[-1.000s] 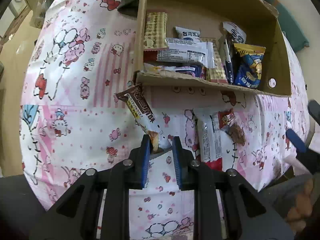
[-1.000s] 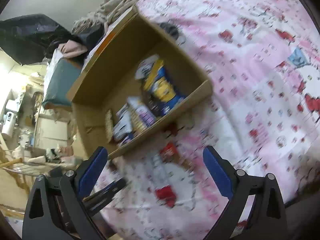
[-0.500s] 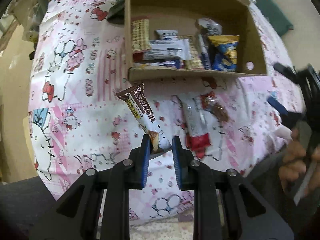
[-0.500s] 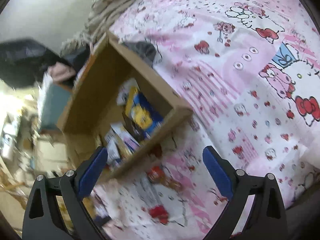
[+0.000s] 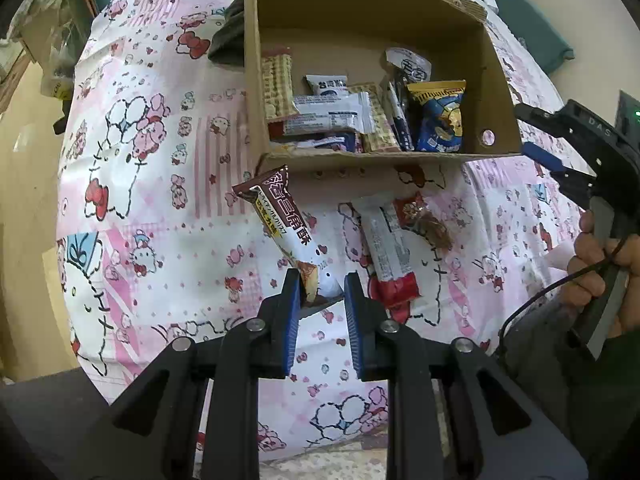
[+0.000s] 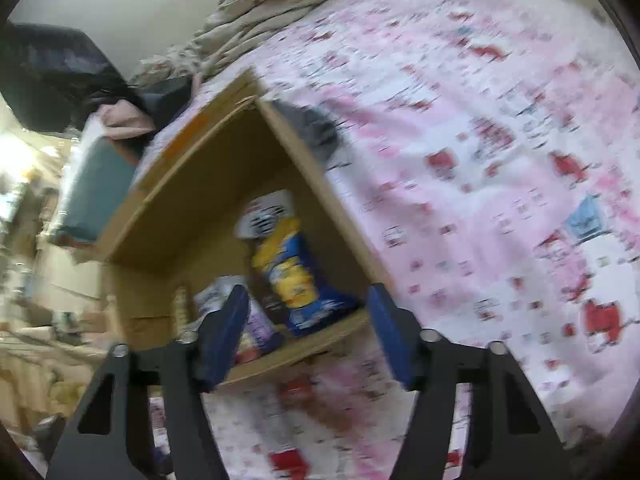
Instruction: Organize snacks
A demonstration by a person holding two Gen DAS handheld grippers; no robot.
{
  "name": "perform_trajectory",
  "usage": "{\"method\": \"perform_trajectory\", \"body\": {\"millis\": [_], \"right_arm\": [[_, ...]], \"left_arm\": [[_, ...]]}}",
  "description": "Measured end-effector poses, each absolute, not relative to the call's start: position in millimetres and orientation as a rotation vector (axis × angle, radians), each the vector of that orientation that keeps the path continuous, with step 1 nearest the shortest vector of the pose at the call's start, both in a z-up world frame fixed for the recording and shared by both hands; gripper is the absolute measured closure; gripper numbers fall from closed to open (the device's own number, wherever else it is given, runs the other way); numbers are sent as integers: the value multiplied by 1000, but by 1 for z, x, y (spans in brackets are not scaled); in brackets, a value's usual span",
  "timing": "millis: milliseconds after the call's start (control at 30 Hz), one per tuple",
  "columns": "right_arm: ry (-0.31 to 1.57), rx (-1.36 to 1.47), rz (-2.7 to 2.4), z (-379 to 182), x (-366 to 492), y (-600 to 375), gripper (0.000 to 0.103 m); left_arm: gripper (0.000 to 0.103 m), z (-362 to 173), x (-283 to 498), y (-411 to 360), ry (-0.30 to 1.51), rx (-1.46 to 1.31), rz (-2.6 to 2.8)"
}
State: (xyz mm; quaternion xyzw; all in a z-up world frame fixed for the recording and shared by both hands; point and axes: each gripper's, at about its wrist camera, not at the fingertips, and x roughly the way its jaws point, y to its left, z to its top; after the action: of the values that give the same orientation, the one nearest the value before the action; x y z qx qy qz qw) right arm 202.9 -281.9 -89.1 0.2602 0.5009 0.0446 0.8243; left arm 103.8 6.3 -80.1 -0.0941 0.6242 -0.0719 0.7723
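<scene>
The bed [image 5: 152, 184] is the biggest thing here. It has a pink and white cover with cartoon cats on it. In the right wrist view the cover is blurry.

A brown cardboard box [image 5: 360, 12] sits on the bed, at 12 o'clock in the left wrist view. Its open side faces the camera. Many snacks lie inside. A blue and yellow chip bag [image 5: 438, 118] stands at the 3 o'clock side of the box. A long white packet [image 5: 332, 114] lies near the middle, and a checked cracker pack [image 5: 276, 80] leans at the 9 o'clock side.

Two snacks lie on the bed just in front of the box. One is a white and red bar [image 5: 390, 248]. A small red and brown packet [image 5: 424, 222] touches it on its 3 o'clock side.

The left hand-held gripper [image 5: 321, 292] is at 6 o'clock in its view. It is squeezed narrow and holds the bottom end of a brown and white snack bar [image 5: 280, 220]. The bar sticks up toward 11 o'clock, and its top is near the front edge of the box.

The right hand-held gripper [image 6: 306, 328] is about half open, and its jaws are closing. Nothing is between them. It points at the box. A person's hand [image 5: 600, 264] holds it, at 3 o'clock in the left wrist view.
</scene>
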Motion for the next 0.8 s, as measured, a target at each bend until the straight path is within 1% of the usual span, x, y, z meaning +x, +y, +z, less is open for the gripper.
{"method": "perform_trajectory", "body": {"millis": [167,200,267,300,500,567,600,667,800], "right_arm": [[1103,589,2,-102,202,-299,41],[1125,606,18,-107,203,-300,43],[1175,642,111,-118,206,-292,54],[1196,606,139,-119,207,-284,55],[1214,486,301,-108,193,-242,56],[1217,429,270,-106,188,-238,56],[1221,416,224,-107,185,-242,54],[1205,466,167,-107,180,-259,54],[1161,478,24,-103,188,-289,54]], "left_arm": [[85,-82,105,7,1354,-214,-147],[85,-83,105,7,1356,-215,-148],[85,-83,106,6,1351,-211,-144],[85,-83,106,6,1349,-211,-141],[85,-86,105,10,1346,-210,-122],[85,-86,104,12,1346,-213,-116],[85,-85,104,13,1346,-214,-114],[85,-85,103,13,1342,-215,-114],[85,-85,102,9,1340,-200,-116]]}}
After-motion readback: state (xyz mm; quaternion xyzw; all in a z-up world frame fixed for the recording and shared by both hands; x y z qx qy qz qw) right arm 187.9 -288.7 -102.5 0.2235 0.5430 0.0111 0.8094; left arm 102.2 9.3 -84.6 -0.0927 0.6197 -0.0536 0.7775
